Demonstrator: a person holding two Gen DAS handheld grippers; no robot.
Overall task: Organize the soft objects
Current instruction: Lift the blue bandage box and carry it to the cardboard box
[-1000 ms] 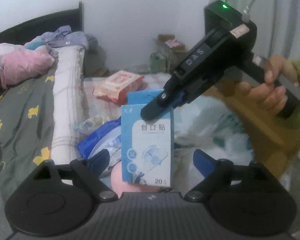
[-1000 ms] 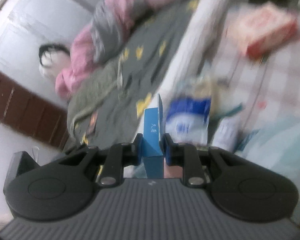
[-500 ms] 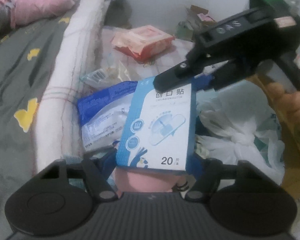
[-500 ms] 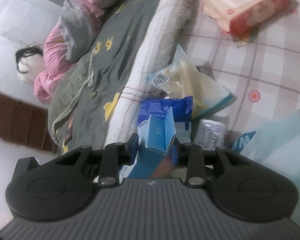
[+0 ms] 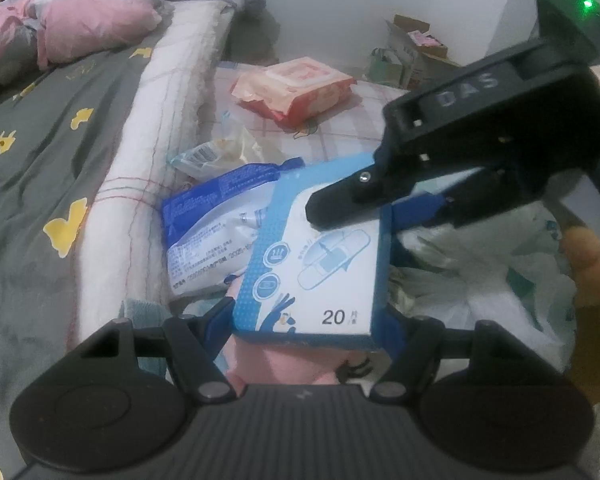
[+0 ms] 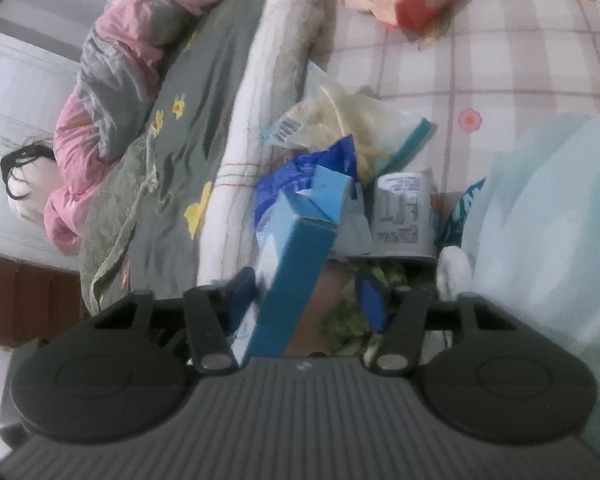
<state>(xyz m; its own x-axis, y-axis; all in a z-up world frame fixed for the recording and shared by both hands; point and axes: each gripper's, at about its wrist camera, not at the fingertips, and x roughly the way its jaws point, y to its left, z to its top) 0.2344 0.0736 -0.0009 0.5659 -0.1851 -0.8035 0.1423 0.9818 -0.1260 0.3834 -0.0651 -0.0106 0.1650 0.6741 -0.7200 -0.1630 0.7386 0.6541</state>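
Observation:
A blue and white bandage box [image 5: 312, 264] marked "20" lies tilted between the fingers of my left gripper [image 5: 304, 324], which is open; I cannot tell if the fingers touch it. It rests over a pink soft item [image 5: 284, 364]. My right gripper [image 6: 308, 292] has its jaws open around the same box [image 6: 296, 248], which leans on its left finger [image 6: 240, 292]. Seen from the left wrist view, the right gripper [image 5: 364, 196] straddles the box's top edge.
A blue and white pouch [image 5: 212, 220], a clear snack bag [image 5: 216, 152] and a red wipes pack [image 5: 296, 88] lie on the checked sheet [image 6: 520, 52]. A white plastic bag [image 5: 480, 272] sits right. A grey duvet [image 5: 32, 152] and pink quilt [image 5: 80, 28] lie left.
The right gripper has opened and let go of the box after lowering it. The box has come down and tilted flat between the left gripper's fingers.

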